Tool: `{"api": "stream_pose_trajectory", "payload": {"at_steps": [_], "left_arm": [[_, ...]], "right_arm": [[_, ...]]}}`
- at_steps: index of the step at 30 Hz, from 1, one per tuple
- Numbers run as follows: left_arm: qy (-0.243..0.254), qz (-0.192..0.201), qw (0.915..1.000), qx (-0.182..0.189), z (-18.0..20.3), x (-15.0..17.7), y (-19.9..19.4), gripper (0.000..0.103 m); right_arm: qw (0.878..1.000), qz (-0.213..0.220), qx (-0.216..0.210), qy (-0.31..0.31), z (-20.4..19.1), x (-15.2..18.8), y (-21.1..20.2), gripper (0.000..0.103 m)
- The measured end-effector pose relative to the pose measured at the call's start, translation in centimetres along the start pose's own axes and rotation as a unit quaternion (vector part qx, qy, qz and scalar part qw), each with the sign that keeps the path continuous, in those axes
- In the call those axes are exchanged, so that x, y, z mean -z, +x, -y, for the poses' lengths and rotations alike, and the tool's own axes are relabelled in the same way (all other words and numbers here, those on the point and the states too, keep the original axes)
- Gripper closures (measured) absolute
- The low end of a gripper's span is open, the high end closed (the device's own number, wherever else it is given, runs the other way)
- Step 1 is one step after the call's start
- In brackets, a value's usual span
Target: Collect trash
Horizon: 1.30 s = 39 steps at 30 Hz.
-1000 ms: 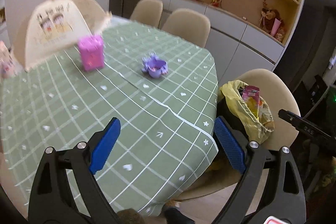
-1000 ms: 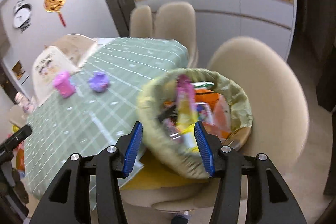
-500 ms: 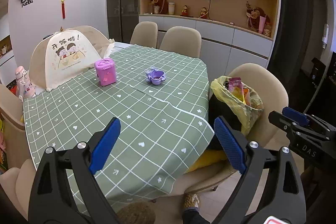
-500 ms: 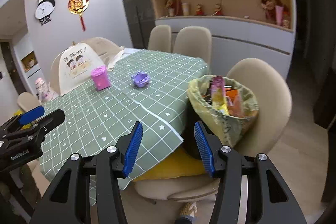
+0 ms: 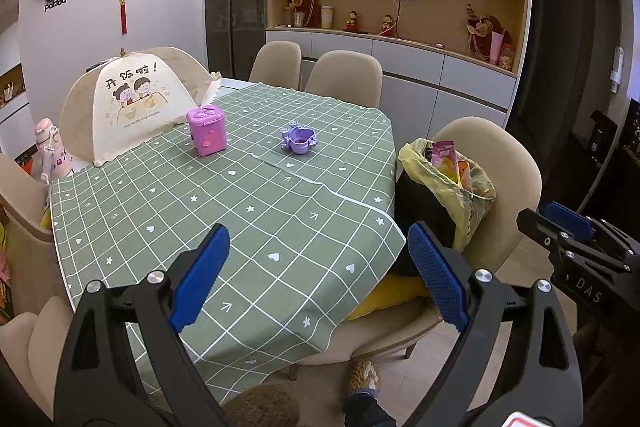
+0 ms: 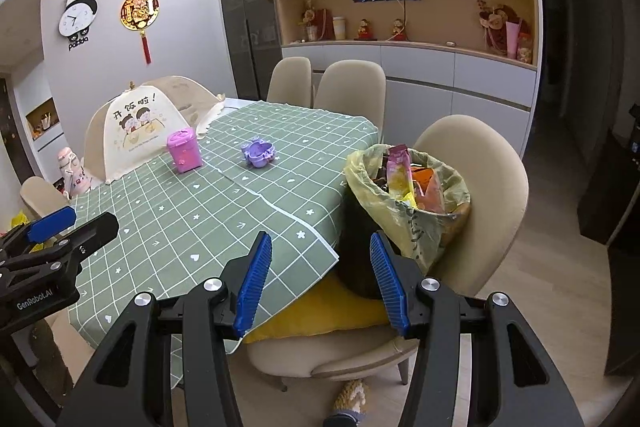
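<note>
The black bin lined with a crinkled yellow plastic bag (image 6: pixel 404 203) stands on the beige padded chair (image 6: pixel 480 163), stuffed with glossy wrappers, a pink packet (image 6: pixel 398 163) poking tallest. It sits just beyond my right gripper (image 6: pixel 320 279), whose ribbed blue pads stand apart holding nothing. My left gripper (image 5: pixel 316 275) gapes wider, empty, over the green checked cloth of the bench (image 5: pixel 240 211), left of the bin. The bin's base hides behind the cloth edge. Further left of the bin stand a purple plastic dish (image 5: pixel 299 139) and a pink box (image 5: pixel 207 131).
</note>
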<state>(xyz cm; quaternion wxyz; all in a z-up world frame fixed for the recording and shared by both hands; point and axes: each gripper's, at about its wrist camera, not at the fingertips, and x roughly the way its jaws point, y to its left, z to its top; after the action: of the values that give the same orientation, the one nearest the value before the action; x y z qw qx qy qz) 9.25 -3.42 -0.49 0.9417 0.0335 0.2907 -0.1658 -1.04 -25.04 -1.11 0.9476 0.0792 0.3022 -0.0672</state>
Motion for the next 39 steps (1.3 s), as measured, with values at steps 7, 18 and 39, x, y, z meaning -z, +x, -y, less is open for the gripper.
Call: {"api": "stream_pose_trajectory", "payload": {"at_steps": [7,18,39], "left_arm": [[-0.008,0.003,1.0,0.002,-0.1,0.5,-0.8,0.017],[-0.001,0.009,0.9999,0.005,0.7,0.3,-1.1,0.017],[0.009,0.007,0.9998,0.016,1.7,0.4,-0.8,0.017]], "right_arm": [[1.0,0.0,-0.001,-0.007,0.1,0.0,-0.2,0.054],[1.0,0.007,0.001,-0.006,0.6,0.3,-0.5,0.054],[1.0,0.019,0.01,-0.006,1.3,0.2,-1.3,0.054]]}}
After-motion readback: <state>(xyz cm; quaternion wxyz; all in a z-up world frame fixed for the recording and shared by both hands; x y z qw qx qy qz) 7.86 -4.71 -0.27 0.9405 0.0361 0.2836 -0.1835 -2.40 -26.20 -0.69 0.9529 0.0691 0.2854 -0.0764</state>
